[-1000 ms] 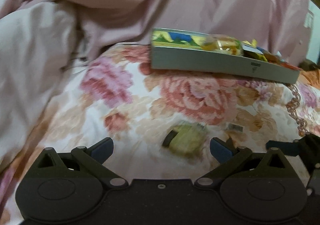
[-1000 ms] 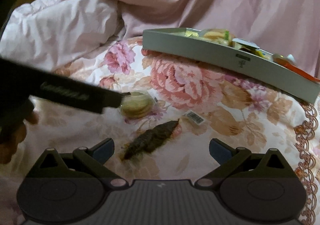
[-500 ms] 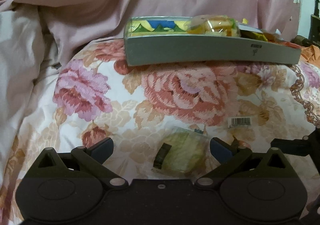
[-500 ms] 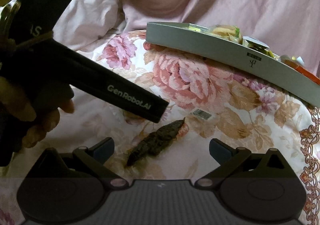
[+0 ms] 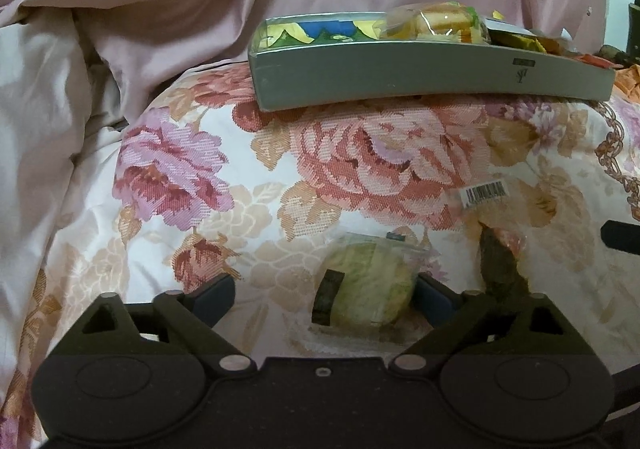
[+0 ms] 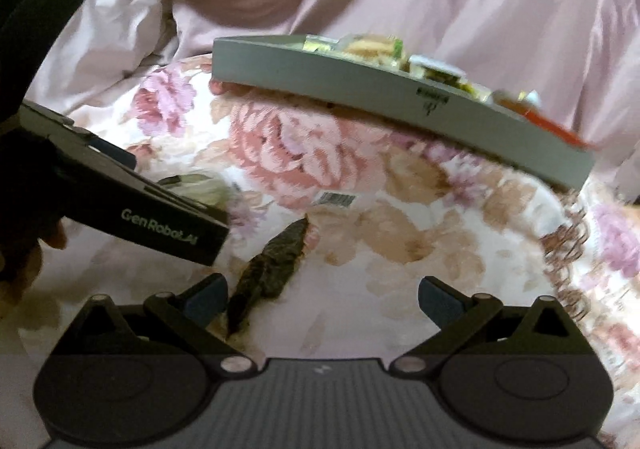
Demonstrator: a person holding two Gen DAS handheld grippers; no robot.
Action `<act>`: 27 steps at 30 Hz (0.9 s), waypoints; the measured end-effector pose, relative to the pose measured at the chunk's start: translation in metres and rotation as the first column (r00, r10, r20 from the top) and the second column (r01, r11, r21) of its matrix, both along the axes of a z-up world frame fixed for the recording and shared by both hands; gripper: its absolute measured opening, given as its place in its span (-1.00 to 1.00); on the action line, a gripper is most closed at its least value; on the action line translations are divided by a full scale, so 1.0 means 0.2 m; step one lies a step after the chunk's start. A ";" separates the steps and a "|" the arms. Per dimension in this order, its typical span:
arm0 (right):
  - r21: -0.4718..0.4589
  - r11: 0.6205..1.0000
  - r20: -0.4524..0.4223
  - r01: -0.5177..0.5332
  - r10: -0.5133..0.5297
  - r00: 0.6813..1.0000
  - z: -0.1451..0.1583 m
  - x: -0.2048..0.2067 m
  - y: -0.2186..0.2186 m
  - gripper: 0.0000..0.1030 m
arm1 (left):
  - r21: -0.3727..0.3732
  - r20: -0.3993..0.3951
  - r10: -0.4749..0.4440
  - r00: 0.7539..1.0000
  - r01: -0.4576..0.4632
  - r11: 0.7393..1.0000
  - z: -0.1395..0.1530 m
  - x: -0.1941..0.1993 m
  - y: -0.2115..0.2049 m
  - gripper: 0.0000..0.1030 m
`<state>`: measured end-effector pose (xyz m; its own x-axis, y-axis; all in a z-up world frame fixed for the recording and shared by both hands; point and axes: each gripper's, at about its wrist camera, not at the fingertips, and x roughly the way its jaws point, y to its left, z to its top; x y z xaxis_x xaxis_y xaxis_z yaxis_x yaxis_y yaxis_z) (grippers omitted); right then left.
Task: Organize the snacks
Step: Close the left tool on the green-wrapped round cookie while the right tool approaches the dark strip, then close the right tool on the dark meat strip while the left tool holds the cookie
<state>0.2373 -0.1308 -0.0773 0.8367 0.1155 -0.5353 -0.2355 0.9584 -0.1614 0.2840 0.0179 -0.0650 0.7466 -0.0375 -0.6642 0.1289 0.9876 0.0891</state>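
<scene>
My left claw (image 5: 324, 299) is closing, jaws not yet clamped: the wrapped round green pastry (image 5: 366, 285) lies between them on the floral bedspread (image 5: 360, 161), hard against the right-side finger (image 5: 434, 299), clear gap to the other finger. My right claw (image 6: 322, 299) is spread wide, gripping nothing; the dark brown snack in clear wrap (image 6: 268, 269) lies on the bedspread just by its left-side finger (image 6: 206, 299), tip pointing toward the barcode label (image 6: 338, 199). In the right wrist view the left claw's body comes in from the left, a hand (image 6: 24, 249) under it, covering most of the pastry. Grey tray (image 5: 420, 79) sits further back on the bedspread, near the crumpled pink sheets (image 5: 160, 9), already loaded with several wrapped snacks (image 5: 432, 23) toward its right end.
</scene>
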 end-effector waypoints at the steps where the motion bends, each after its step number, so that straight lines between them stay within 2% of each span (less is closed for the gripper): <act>1: -0.005 1.000 0.005 0.008 -0.008 1.000 0.00 0.00 0.00 0.99 | -0.008 -0.003 -0.002 1.000 0.002 1.000 0.00 0.00 0.00 0.73; 6: 0.034 0.999 -0.014 0.015 -0.015 1.000 -0.01 0.01 -0.02 0.99 | -0.054 -0.010 -0.015 1.000 0.015 0.998 0.00 -0.01 0.00 0.36; 9: 0.039 0.999 -0.015 0.014 -0.014 1.000 -0.01 0.01 -0.01 0.99 | -0.057 -0.007 -0.013 1.000 0.013 0.998 0.01 -0.02 -0.01 0.16; 11: 0.046 0.999 -0.018 0.012 -0.011 1.000 -0.01 0.02 -0.02 0.99 | -0.060 -0.008 0.002 1.000 -0.003 0.998 0.02 -0.04 0.00 0.13; 14: 0.059 0.998 -0.028 0.010 -0.009 1.000 -0.01 0.02 -0.02 0.99 | -0.111 -0.010 0.077 0.997 -0.077 0.991 0.01 -0.10 0.04 0.11; 18: 0.073 0.997 -0.039 0.010 -0.007 0.999 0.00 0.03 -0.03 0.99 | -0.190 -0.011 0.203 0.979 -0.202 0.961 0.00 -0.23 0.13 0.08; 23: 0.072 0.997 -0.041 0.002 0.001 0.999 -0.01 0.03 -0.02 0.99 | -0.250 -0.009 0.287 0.958 -0.280 0.927 0.01 -0.41 0.18 0.08; 27: 0.079 0.997 -0.046 -0.004 0.007 0.999 -0.01 0.03 -0.03 0.99 | -0.216 0.018 0.278 0.960 -0.268 0.939 0.01 -0.46 0.17 0.08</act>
<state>0.2424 -0.1367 -0.0791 0.8106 0.1633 -0.5624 -0.2463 0.9663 -0.0744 0.1917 0.0518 -0.0640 0.7785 0.0375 -0.6265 -0.1473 0.9812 -0.1244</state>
